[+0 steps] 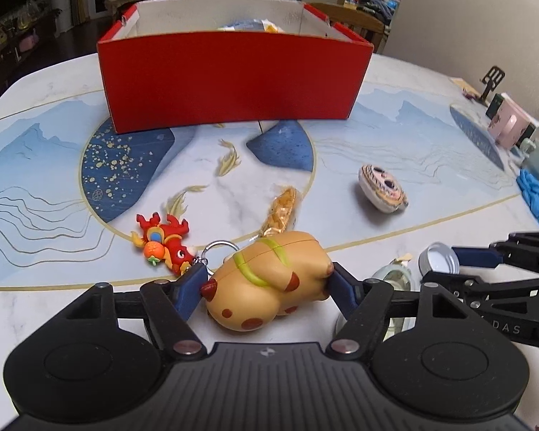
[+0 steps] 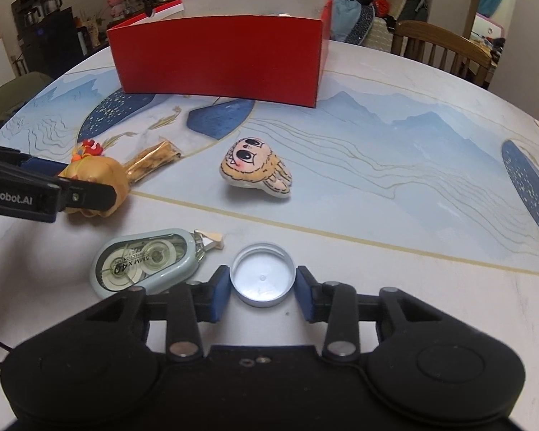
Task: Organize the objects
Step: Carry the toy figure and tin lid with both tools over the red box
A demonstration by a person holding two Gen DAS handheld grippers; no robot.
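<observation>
My left gripper (image 1: 266, 282) is shut on a tan spotted animal toy (image 1: 269, 280) with a key ring, low over the table; it also shows in the right wrist view (image 2: 97, 179). My right gripper (image 2: 264, 282) has its blue pads on both sides of a silver jar lid (image 2: 262, 274) that lies open side up on the table; the lid also shows in the left wrist view (image 1: 438, 256). A red open box (image 1: 233, 79) stands at the back, with items inside. A red dragon charm (image 1: 165, 242), a snack packet (image 1: 282, 210) and a cartoon-face plush (image 2: 257, 170) lie on the table.
A correction tape dispenser (image 2: 147, 260) lies left of the lid. Cups, boxes and a blue cloth (image 1: 535, 194) crowd the table's right edge. A wooden chair (image 2: 442, 48) stands behind the table.
</observation>
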